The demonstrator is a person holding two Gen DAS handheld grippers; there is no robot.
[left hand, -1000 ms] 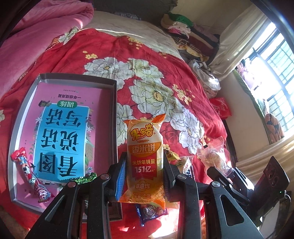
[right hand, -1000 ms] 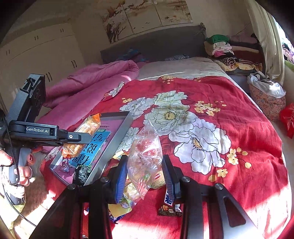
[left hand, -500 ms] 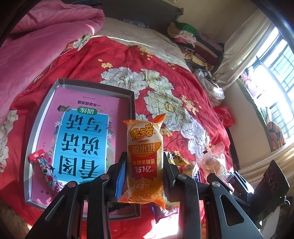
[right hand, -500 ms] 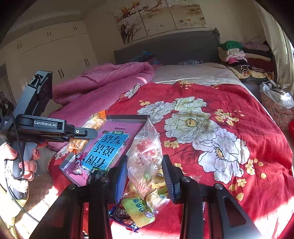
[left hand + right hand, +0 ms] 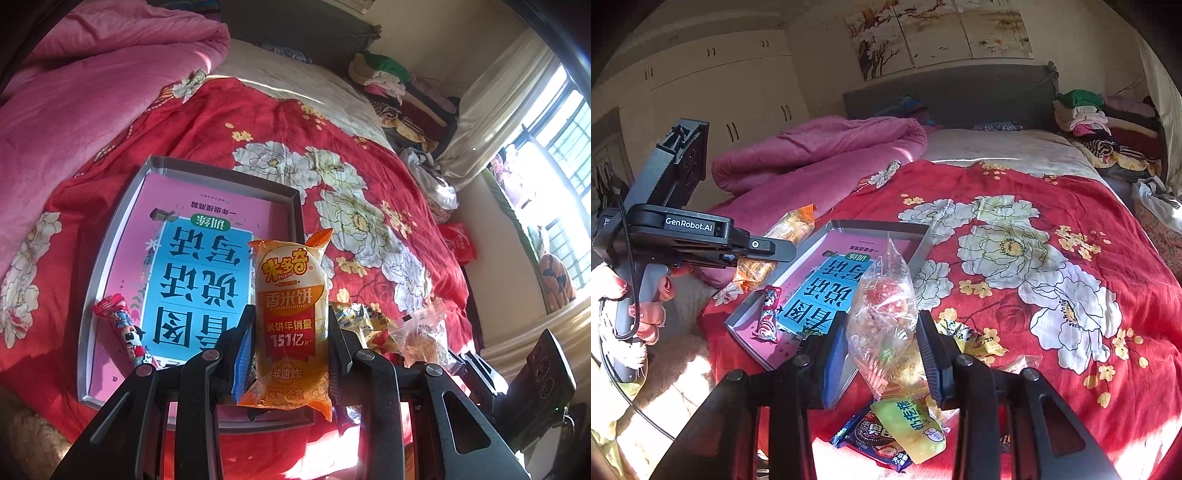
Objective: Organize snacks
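Gripping an orange rice-cracker packet (image 5: 291, 325) lengthwise along its fingers, top end pointing away, left gripper (image 5: 291, 354) over the grey tray (image 5: 110, 236), right gripper (image 5: 882, 354) narrowly closed on a clear candy bag (image 5: 882, 314), neck upward, seemingly above loose snacks (image 5: 908, 424) on the red bedspread (image 5: 1052, 314).

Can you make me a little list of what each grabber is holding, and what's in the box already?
left gripper: shut on the orange rice cracker pack, held over the tray's near edge
right gripper: shut on the clear candy bag
tray: grey, on the red flowered bedspread, pink and blue book inside
already in tray: red candy stick
still loose: yellow-green packet, dark cookie pack
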